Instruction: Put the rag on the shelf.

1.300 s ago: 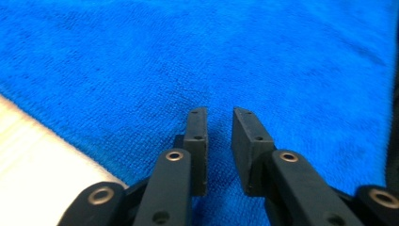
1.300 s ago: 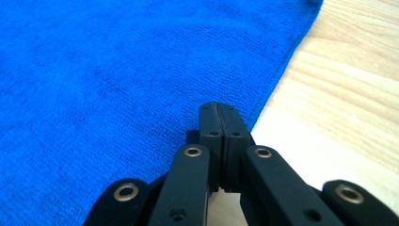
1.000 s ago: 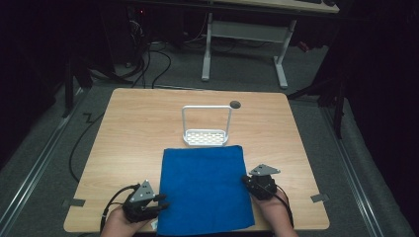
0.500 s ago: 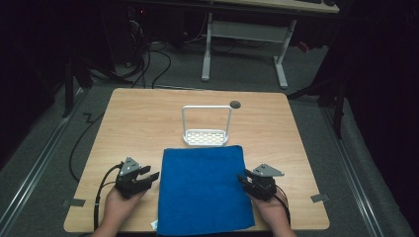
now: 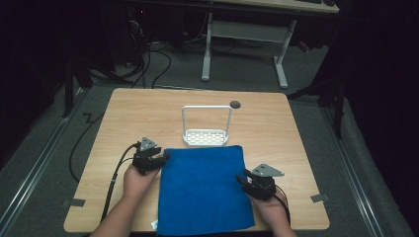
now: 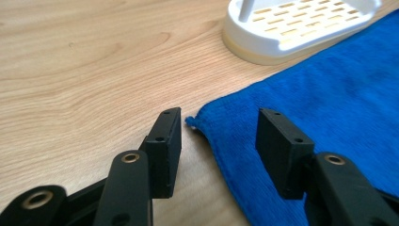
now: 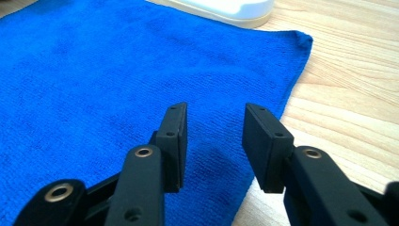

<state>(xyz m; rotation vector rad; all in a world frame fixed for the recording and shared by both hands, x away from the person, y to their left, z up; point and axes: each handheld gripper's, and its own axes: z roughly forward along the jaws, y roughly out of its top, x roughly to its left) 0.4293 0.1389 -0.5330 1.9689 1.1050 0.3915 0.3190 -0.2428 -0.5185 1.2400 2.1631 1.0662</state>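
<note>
On the wooden table [image 5: 123,113] a blue cloth [image 5: 202,190] lies spread flat, reaching from just in front of a white rack [image 5: 206,126] down to the table's near edge, its far edge right up against the rack's slotted base. At the cloth's far left corner sits the left gripper [image 5: 160,160], held in the person's left hand [image 5: 136,180]; its jaws have just been opening and now stand well apart, one over bare wood and the other over the blue cloth, so that in the left gripper view the frayed corner of the cloth [image 6: 301,94] lies between them with neither pad pressing on it. That view also has the rack [image 6: 301,26] a little beyond the corner. By the cloth's right edge, about halfway along it, the right gripper [image 5: 244,181] rests in the right hand [image 5: 272,207]; its jaws too have just been opening and are parted, with nothing gripped. From the right gripper view the left jaw hangs over the cloth [image 7: 117,80] and the right one about over its edge, where the blue fabric meets the wood [image 7: 348,94], the cloth's far right corner lying farther ahead, next to the rack's base [image 7: 226,9]. A small dark hole [image 5: 235,104] marks the tabletop beyond the rack
</note>
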